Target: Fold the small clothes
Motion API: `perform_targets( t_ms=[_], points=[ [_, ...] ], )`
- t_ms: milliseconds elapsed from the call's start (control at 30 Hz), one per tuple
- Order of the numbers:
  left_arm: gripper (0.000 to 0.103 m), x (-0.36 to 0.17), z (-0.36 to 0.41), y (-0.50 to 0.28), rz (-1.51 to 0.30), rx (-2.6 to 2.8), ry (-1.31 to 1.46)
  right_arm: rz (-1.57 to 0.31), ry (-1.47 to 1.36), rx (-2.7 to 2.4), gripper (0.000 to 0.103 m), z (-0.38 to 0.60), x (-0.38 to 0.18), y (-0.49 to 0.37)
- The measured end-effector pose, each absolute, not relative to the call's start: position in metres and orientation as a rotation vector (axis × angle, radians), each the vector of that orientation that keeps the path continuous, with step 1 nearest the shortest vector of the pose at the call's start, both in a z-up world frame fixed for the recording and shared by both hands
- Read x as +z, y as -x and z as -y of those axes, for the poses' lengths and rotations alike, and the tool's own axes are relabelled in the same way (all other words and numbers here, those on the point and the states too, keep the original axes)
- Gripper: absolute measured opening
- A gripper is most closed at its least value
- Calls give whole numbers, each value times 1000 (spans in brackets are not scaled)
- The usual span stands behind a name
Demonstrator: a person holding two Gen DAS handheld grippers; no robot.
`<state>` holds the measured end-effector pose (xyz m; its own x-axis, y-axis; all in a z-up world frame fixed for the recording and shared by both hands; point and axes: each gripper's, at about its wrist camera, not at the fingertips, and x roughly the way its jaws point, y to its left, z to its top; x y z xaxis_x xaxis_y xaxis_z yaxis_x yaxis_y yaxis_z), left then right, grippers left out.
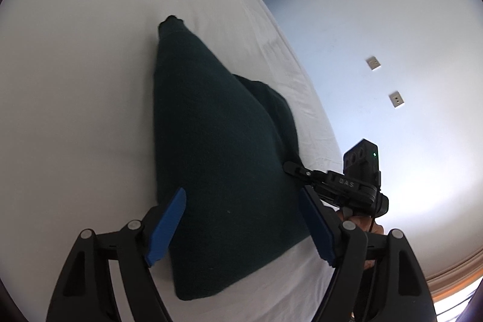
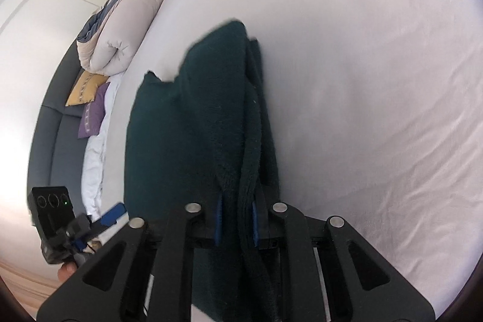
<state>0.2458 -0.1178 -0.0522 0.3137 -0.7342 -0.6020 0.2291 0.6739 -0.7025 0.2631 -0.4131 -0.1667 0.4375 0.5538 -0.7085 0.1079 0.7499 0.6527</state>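
A dark green fleece garment (image 1: 217, 159) lies partly folded on the white bed sheet (image 1: 75, 80). My left gripper (image 1: 241, 198) is open, its blue pads (image 1: 167, 227) spread to either side of the garment's near end, not gripping it. My right gripper (image 2: 237, 201) is shut on a bunched edge of the same garment (image 2: 193, 122), the cloth pinched between its blue pads (image 2: 218, 219). In the left wrist view the right gripper (image 1: 289, 166) touches the garment's right edge. In the right wrist view the left gripper (image 2: 113, 213) shows at lower left.
The bed sheet (image 2: 377, 110) spreads wide to the right. A rolled duvet (image 2: 120, 32), a yellow pillow (image 2: 86, 88) and a purple pillow (image 2: 93, 113) lie by the grey headboard (image 2: 57, 141). A pale wall with sockets (image 1: 395, 99) stands beyond the bed's edge.
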Motion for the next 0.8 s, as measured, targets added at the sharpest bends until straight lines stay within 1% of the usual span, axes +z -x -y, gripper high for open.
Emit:
perform_targets(
  t_ms=[67,100,133,200,233,267,367,500,600,633,667,700,767,800],
  points=[
    [79,-58,113,-249,-1079,-662,553,-1088,-720,312,24,414,-163,-257],
    [79,-61,111,-251,-1082,-647,553,-1095,-722,303,25,414,-162,-256],
    [80,-67,108,-255,-1088,-630,563,-1103,-725,293,29,413,-160,-254],
    [81,-73,107,-262,-1102,-614,588,-1092,-726,257,56,418,-147,-247],
    [81,-79,106,-267,-1114,-606,604,-1068,-722,240,78,423,-141,-244],
    [81,-82,106,-271,-1123,-604,611,-1029,-713,223,81,428,-131,-240],
    [82,-89,108,-281,-1153,-613,628,-1005,-706,246,81,435,-117,-238],
    [82,-97,116,-295,-1209,-620,631,-1080,-687,263,81,426,-126,-257],
    [81,-99,121,-299,-1225,-641,629,-1128,-721,272,73,416,-146,-267],
    [80,-101,123,-300,-1234,-643,622,-1131,-734,276,69,414,-151,-272],
    [77,-103,125,-302,-1240,-640,612,-1129,-744,289,63,413,-155,-274],
    [75,-103,127,-304,-1245,-637,601,-1131,-742,301,60,411,-158,-276],
    [66,-103,132,-307,-1258,-631,571,-1157,-708,316,48,403,-161,-281],
    [64,-103,133,-307,-1262,-630,565,-1171,-678,313,45,399,-162,-283]
  ],
)
